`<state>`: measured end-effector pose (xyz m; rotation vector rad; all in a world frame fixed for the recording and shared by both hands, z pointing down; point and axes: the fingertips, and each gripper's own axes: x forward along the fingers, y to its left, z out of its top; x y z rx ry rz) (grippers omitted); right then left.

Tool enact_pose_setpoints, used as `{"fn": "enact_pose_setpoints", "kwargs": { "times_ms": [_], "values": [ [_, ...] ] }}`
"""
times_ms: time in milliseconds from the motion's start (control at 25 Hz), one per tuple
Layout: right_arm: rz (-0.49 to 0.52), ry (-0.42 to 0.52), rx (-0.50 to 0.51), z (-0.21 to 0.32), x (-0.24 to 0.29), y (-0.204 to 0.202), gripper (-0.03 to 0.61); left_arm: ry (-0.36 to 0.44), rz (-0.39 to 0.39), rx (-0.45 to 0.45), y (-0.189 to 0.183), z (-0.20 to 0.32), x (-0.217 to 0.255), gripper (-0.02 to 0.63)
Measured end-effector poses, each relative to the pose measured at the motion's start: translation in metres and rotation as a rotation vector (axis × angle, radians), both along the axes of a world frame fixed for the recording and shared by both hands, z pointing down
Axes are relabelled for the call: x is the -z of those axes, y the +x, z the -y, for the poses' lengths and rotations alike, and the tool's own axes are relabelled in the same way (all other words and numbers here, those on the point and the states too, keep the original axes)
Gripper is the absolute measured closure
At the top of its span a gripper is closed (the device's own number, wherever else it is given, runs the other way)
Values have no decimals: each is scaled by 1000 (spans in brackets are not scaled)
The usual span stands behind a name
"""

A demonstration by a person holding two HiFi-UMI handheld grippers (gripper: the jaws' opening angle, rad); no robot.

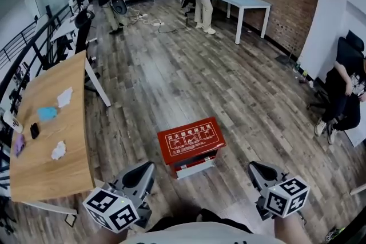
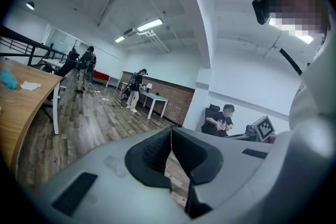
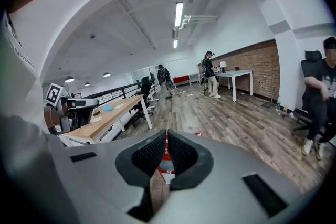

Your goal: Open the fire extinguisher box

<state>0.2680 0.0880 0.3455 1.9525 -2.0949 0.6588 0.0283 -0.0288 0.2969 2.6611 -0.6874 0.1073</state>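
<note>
Left gripper [image 1: 144,168] has its jaws pressed together with nothing between them, and the right gripper [image 1: 256,170] likewise stands closed and empty; both are held low at the bottom edge of the head view. The red fire extinguisher box [image 1: 191,140] sits on the wooden floor [image 1: 171,77] ahead of and between the two grippers, touched by neither, its lid down with the white printed panel facing up. A wooden table [image 1: 51,140] stands to the left, apart from the box.
</note>
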Motion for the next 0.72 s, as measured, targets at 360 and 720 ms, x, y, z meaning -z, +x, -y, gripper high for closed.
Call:
{"fn": "enact_pose_setpoints", "kwargs": {
  "times_ms": [360, 720],
  "values": [
    [31, 5, 119, 26, -18, 16, 565, 3, 42, 110, 2, -11, -13, 603],
    [112, 105, 257, 62, -28, -14, 565, -23, 176, 219, -32, -23, -39, 603]
  ]
}}
